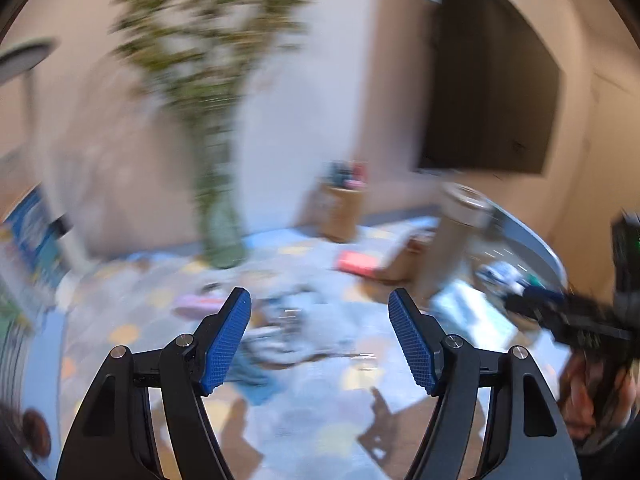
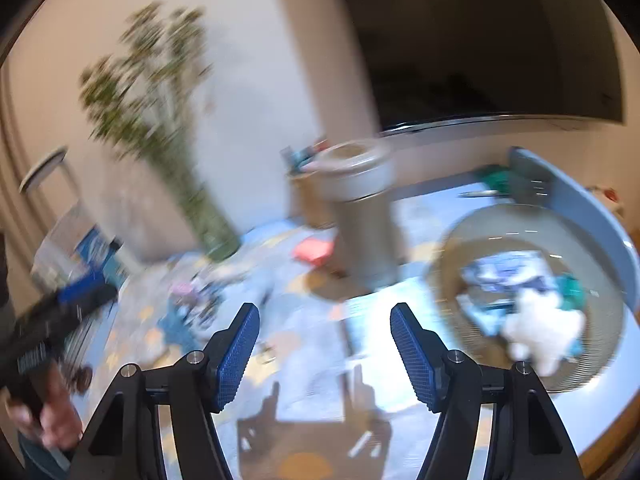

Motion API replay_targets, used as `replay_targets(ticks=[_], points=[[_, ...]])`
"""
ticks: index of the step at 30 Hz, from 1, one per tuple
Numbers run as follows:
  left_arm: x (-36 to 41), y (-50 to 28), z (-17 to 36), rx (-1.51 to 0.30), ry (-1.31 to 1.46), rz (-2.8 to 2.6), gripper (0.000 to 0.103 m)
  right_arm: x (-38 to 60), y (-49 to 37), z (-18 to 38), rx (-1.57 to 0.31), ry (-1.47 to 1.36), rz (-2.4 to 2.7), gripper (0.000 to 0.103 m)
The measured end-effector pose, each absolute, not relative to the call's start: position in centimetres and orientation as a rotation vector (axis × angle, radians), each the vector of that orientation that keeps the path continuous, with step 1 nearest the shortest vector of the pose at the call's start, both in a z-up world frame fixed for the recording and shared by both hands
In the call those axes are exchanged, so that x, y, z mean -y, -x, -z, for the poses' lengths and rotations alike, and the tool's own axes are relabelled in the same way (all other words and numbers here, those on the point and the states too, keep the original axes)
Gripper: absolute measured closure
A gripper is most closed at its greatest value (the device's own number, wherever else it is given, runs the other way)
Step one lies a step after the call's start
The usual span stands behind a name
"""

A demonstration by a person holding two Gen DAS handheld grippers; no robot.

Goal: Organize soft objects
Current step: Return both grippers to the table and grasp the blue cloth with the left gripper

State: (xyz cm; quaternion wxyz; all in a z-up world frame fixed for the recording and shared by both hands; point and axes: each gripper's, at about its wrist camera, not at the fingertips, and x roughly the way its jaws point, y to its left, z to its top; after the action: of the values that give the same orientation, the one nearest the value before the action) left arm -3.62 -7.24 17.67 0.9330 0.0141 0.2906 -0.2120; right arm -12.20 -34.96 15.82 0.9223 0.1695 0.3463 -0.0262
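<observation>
Basket (image 2: 460, 248) at 3 o'clock, seemingly holding white plush (image 2: 540, 332), right view only; left gripper (image 1: 320, 308) and right gripper (image 2: 325, 322) spread, empty.

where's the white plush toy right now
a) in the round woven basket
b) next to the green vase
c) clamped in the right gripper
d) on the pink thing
a: in the right wrist view the white plush toy lies inside the round woven basket, while the right gripper is open and holds nothing.

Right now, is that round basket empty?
No. The basket holds a white plush and other blurred items.
</observation>
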Motion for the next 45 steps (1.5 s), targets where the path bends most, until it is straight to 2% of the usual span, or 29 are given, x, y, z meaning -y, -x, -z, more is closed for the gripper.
replay_targets(ticks=[4, 9, 17, 23, 25, 26, 27, 30, 39, 40, 41, 43, 45], points=[[2.4, 1.5, -16.0, -0.635, 0.075, 0.360, 0.033, 31.1, 9.9, -14.6, -0.767, -0.319, -0.045, 0.037], [-0.3, -1.6, -10.9, -0.763, 0.178, 0.349, 0.033, 27.1, 6.5, -12.1, -0.847, -0.286, -0.143, 0.037], [1.5, -4.7, -4.2, -0.900, 0.168, 0.369, 0.033, 23.3, 1.3, -8.6, -0.943, -0.225, -0.198, 0.037], [2.8, -6.0, -2.3, -0.941, 0.162, 0.371, 0.034, 20.9, -0.8, -8.8, -0.922, -0.097, -0.226, 0.039], [2.9, -6.1, -2.0, -0.938, 0.130, 0.354, 0.046, 20.2, -1.7, -8.9, -0.914, -0.064, -0.242, 0.039], [2.8, -6.0, -1.8, -0.946, 0.111, 0.350, 0.064, 19.8, -2.2, -8.9, -0.912, -0.054, -0.249, 0.039], [2.4, -6.0, -1.7, -0.954, 0.102, 0.346, 0.072, 19.4, -2.8, -8.8, -0.911, -0.045, -0.257, 0.039], [0.7, -5.6, -1.9, -0.935, 0.136, 0.359, 0.088, 18.4, -4.5, -8.1, -0.922, -0.040, -0.282, 0.039], [-3.1, -5.0, -2.3, -0.895, 0.200, 0.306, 0.088, 15.1, -7.5, -4.6, -0.966, 0.090, -0.204, 0.041], [-3.4, -5.0, -2.2, -0.893, 0.208, 0.305, 0.088, 14.8, -7.4, -4.4, -0.955, 0.113, -0.190, 0.049], [-3.6, -4.9, -1.9, -0.891, 0.217, 0.308, 0.088, 14.5, -7.3, -4.3, -0.948, 0.146, -0.170, 0.064], [-3.7, -4.7, -1.4, -0.855, 0.214, 0.306, 0.088, 14.5, -7.1, -4.3, -0.933, 0.168, -0.158, 0.076], [-3.4, -4.4, -0.9, -0.823, 0.180, 0.275, 0.088, 15.2, -6.8, -4.7, -0.919, 0.119, -0.187, 0.099]])
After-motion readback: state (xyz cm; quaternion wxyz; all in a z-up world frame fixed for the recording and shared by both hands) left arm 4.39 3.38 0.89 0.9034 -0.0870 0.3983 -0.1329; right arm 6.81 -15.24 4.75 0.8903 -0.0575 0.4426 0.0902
